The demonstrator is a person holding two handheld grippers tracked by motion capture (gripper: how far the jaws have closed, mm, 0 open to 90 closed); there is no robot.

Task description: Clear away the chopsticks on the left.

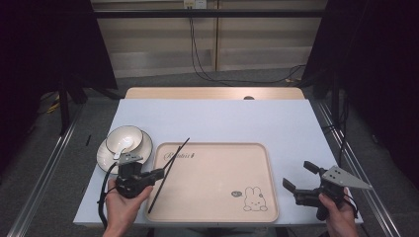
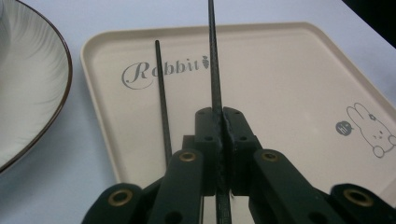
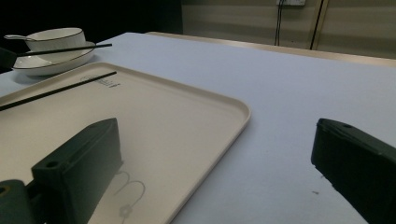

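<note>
Fingers of the left gripper (image 2: 219, 154) pinch one black chopstick (image 2: 214, 56) tight. Its mate (image 2: 161, 102) lies just beside them on the tray (image 2: 280, 70). Right gripper (image 1: 299, 178) waits wide. Next, probably: lower it gently alongside.

Both hands are bare, no sleeves showing; the left gripper (image 1: 159, 173) is black, its linkage arms set with brass-ringed holes, a black cable looping beside it; the right gripper (image 1: 300, 176) carries a grey three-cornered plate.
</note>
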